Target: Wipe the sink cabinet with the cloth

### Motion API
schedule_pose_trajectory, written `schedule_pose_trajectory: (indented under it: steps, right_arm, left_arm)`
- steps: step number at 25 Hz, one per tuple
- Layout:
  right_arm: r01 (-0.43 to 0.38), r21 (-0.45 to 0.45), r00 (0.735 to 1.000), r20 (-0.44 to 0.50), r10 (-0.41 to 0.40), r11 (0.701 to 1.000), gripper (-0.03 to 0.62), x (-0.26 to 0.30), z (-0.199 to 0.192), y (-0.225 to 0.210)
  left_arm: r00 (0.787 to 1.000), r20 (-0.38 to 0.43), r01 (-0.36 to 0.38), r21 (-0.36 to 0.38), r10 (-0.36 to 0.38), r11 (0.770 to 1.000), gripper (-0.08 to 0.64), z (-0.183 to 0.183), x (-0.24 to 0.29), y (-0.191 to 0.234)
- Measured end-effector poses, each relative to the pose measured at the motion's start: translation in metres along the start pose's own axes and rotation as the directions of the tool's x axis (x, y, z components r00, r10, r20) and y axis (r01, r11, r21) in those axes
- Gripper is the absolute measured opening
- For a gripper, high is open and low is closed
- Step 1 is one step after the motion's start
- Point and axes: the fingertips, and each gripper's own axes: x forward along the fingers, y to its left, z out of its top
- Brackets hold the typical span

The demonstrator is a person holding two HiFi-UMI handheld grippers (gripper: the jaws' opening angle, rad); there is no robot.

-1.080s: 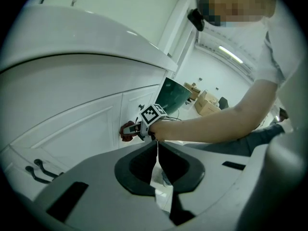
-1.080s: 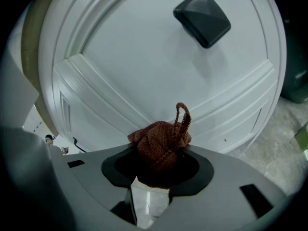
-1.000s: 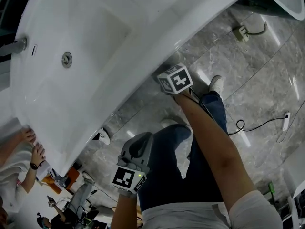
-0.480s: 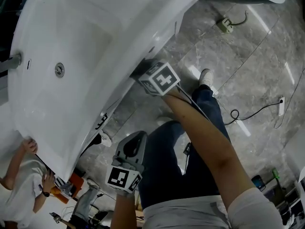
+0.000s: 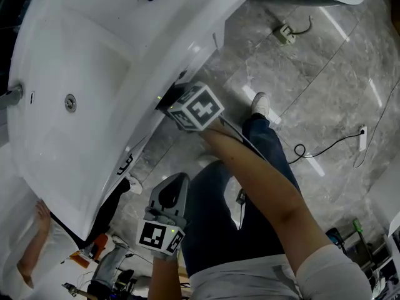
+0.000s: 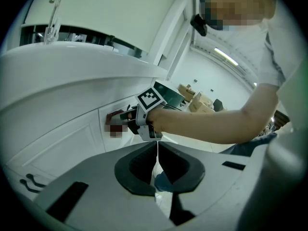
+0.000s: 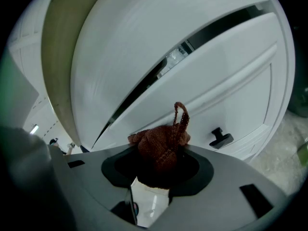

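White sink cabinet [image 7: 231, 95] just beyond brown cloth [image 7: 161, 139] pinched in right claw [image 7: 161, 159]; left claw [image 6: 157, 153] pressed together.

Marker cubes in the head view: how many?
2. One cube on the right gripper, holding the cloth at the sink cabinet; the other cube on the left gripper, low beside the person's leg. None looks hidden.

Floor [image 5: 331, 74]: grey, shiny stone.
Sink cabinet [image 5: 201, 54]: white, stands on the floor.
Socket box [image 5: 284, 33]: near the sink cabinet, with a wire.
White shoe [image 5: 260, 104]: just beside the sink cabinet.
Black cable [image 5: 314, 150]: farther from the sink cabinet.
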Motion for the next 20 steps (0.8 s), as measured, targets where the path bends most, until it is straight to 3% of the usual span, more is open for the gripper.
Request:
schedule_pose_trajectory:
  steps: [6, 16, 20]
  right_arm:
    - [0.033, 0.045, 0.997, 0.063, -0.036, 0.998, 0.169, -0.03, 0.023, -0.04]
    - [-0.077, 0.136, 0.993, 0.098, 0.064, 0.988, 0.169, -0.052, 0.037, -0.063]
    - [-0.064, 0.149, 0.992, 0.117, 0.047, 0.987, 0.169, -0.067, 0.049, -0.086]
  left_arm:
    - [1.0, -0.012, -0.016, -0.009, 0.016, 1.0, 0.021, 0.001, 0.012, -0.013]
    - [0.999, -0.014, -0.045, -0.016, 0.045, 0.999, 0.021, 0.023, 0.047, -0.038]
    - [0.999, -0.022, -0.048, -0.026, 0.047, 0.999, 0.021, 0.031, 0.061, -0.044]
